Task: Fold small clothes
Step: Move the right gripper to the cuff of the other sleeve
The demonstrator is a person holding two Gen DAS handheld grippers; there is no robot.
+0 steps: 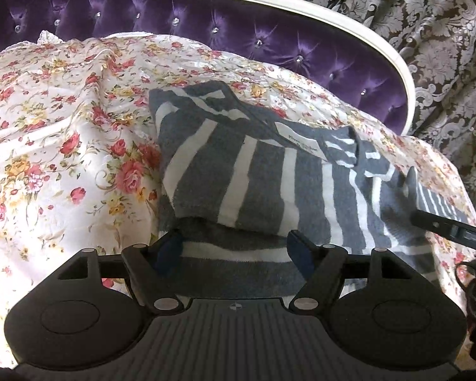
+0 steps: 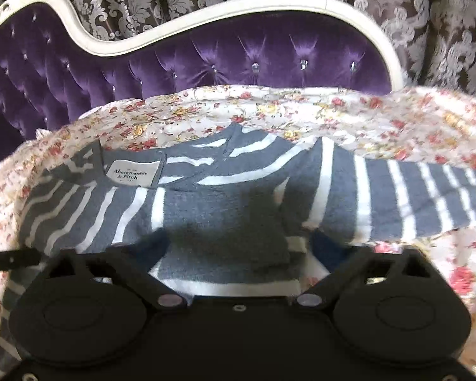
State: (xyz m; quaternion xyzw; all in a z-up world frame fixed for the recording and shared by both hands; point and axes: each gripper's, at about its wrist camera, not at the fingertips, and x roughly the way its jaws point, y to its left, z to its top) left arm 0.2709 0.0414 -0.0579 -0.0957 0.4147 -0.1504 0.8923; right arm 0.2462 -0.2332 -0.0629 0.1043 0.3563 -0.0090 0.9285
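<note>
Nearest the left gripper [image 1: 234, 250], a folded hem of the grey-and-white striped sweater [image 1: 238, 187] is lying between jaws standing partly apart; whether the pads are pressing it I cannot tell. The right gripper [image 2: 238, 247] is likewise straddling sweater cloth with its jaws part open, grip unclear through blur. Ahead of both, the sweater body is spreading across the floral bedspread [image 1: 63, 133], its neck label [image 2: 132, 174] ahead-left of the right gripper, a sleeve trailing off right. Beyond is sitting the purple tufted headboard [image 2: 238, 60]. A likely risk: either gripper pinching the bedspread with the knit, dragging both and spoiling the fold.
</note>
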